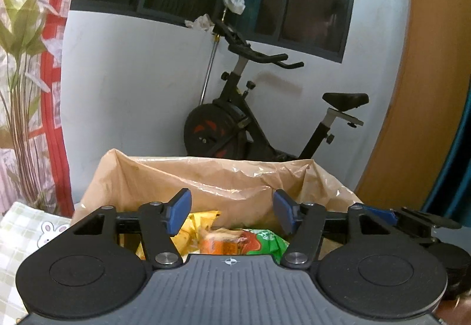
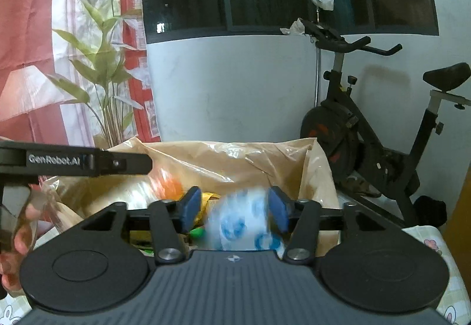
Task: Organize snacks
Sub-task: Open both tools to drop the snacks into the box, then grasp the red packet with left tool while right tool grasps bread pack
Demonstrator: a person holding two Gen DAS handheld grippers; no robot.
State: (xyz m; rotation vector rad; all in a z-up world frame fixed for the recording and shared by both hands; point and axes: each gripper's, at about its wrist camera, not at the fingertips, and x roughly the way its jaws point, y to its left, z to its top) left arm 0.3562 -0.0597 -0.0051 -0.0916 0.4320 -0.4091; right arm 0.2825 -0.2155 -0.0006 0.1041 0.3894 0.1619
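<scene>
**Ana:** Over the open mouth of the tan plastic bag [image 1: 206, 177], both grippers are up. Count it out for me.

**Ben:** One bag, two grippers. Inside, from the left wrist view, three packets show: a yellow packet [image 1: 194, 224] toward the bag's left side, an orange packet [image 1: 223, 242] in the middle and a green packet [image 1: 265, 239] to its right, all overlapping.

**Ana:** And the left gripper [image 1: 231, 214]?

**Ben:** Jaws spread wide, nothing between the blue pads [image 1: 179, 210]; the packets lie below them, untouched.

**Ana:** Right side?

**Ben:** The right gripper [image 2: 234, 208] has a white packet with blue print [image 2: 241, 219] between its pads. It's blurred. The right pad [image 2: 278, 208] looks to be against it, but there's a sliver of gap at the left pad [image 2: 191, 207], so I can't tell whether it's clamped or let go. Jaws are about half spread.

**Ana:** Anything crowding them?

**Ben:** The left gripper's black body [image 2: 73, 161] crosses the bag's left rim in the right wrist view, with a hand [image 2: 20, 233] under it. An exercise bike [image 1: 259, 118] stands beyond the bag's far edge, a leafy plant [image 2: 100, 65] beyond its left corner, and a checked cloth with rabbits [image 1: 26, 236] lies beneath.
</scene>
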